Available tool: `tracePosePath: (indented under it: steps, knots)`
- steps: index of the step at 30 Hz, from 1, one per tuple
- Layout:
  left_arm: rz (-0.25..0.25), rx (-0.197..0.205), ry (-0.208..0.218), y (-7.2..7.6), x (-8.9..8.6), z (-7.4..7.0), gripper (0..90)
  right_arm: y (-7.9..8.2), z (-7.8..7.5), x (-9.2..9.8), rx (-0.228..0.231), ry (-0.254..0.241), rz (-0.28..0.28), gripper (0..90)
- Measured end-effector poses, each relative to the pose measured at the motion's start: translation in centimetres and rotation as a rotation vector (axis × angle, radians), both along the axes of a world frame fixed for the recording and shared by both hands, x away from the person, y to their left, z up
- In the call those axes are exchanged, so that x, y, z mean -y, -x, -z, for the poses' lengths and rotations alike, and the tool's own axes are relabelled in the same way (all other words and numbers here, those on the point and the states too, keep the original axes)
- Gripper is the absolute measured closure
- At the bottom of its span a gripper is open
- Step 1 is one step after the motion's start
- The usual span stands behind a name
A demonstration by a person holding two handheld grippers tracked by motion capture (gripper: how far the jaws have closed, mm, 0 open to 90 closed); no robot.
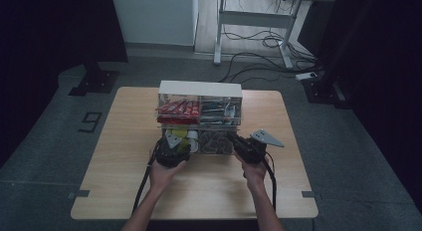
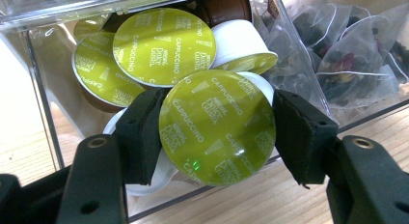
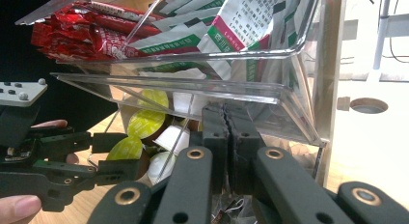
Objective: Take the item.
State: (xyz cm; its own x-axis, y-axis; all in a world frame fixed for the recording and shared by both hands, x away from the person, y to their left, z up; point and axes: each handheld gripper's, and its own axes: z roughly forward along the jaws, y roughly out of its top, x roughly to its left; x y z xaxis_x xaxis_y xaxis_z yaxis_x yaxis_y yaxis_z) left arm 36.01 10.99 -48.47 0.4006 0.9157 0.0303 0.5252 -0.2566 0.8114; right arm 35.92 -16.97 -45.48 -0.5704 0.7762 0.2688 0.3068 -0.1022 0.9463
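A clear plastic organizer [image 1: 200, 89] with open drawers stands mid-table. Its lower left drawer [image 2: 43, 89] holds coffee capsules with green foil lids. My left gripper [image 2: 217, 132] is shut on one green-lidded capsule [image 2: 217, 127] at the drawer's front, a pad on each side of its rim. In the high view the left gripper [image 1: 180, 144] sits at that drawer. My right gripper [image 3: 226, 132] is shut, its pads pressed together at the front of the lower right drawer, just under the upper drawer's clear edge. I cannot tell whether the thin wall is pinched. The right gripper [image 1: 235, 140] is at the tea-bag drawer.
Mesh tea bags [image 2: 347, 55] fill the lower right drawer. Red sachets [image 3: 82, 31] and green-and-white packets [image 3: 231, 26] lie in the upper drawers. The wooden table [image 1: 124, 141] has bare room all round the organizer. A desk frame [image 1: 249, 22] and cables [image 1: 263, 42] stand on the floor behind.
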Motion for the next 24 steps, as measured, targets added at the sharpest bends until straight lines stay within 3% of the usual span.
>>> tracePosePath:
  steps: [16,24]
  knots:
    - [0.018,0.03,0.059,1.2,-0.6,-1.5,38.3,0.0,0.0,0.0,0.0,0.0,0.002,87.1]
    - [0.026,0.037,0.062,1.9,-1.0,-1.9,38.3,0.0,0.1,0.1,0.0,0.001,0.004,87.1]
